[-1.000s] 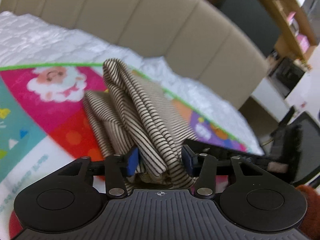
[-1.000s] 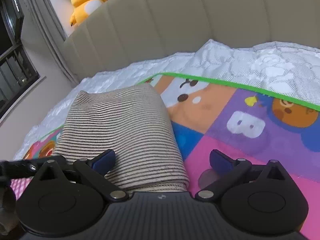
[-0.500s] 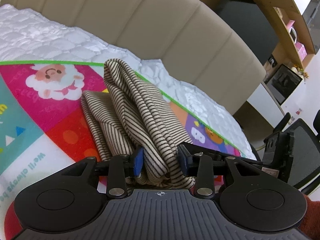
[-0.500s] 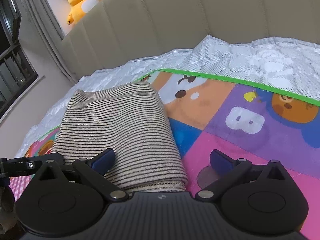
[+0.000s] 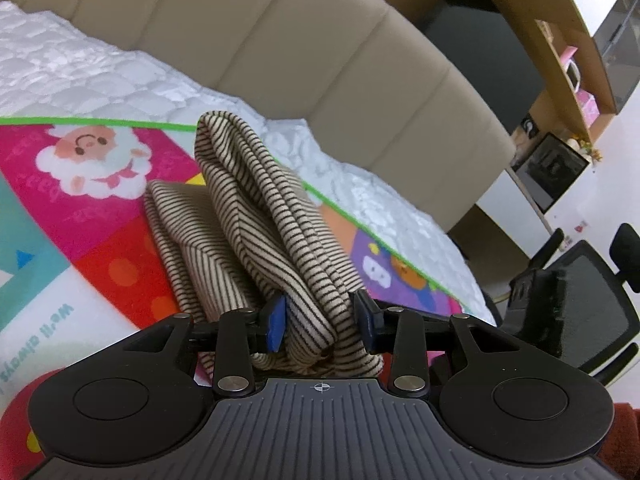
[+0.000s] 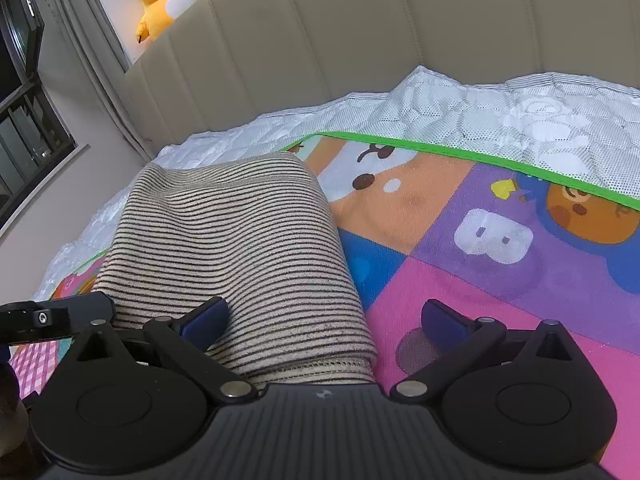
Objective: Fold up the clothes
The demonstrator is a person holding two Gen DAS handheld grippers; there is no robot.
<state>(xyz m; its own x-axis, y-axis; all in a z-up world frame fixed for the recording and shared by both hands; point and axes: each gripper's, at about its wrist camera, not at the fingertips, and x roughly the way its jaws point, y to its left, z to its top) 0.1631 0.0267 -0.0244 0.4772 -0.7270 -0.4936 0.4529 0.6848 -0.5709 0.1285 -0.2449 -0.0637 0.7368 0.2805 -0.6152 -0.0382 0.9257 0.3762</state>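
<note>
Nearest, left gripper (image 5: 320,320) clenched on a raised bunch of the striped garment (image 5: 276,216), pads pressing the cloth from both sides. Right gripper (image 6: 324,316) released, jaws spread wide, one pad resting on the fabric, the other over the play mat (image 6: 500,280). Garment already doubled into a compact bundle, lying on the mat on the bed. Probably well along: lifted fold not yet laid flat or smoothed. Beyond, headboard (image 6: 360,40).
</note>
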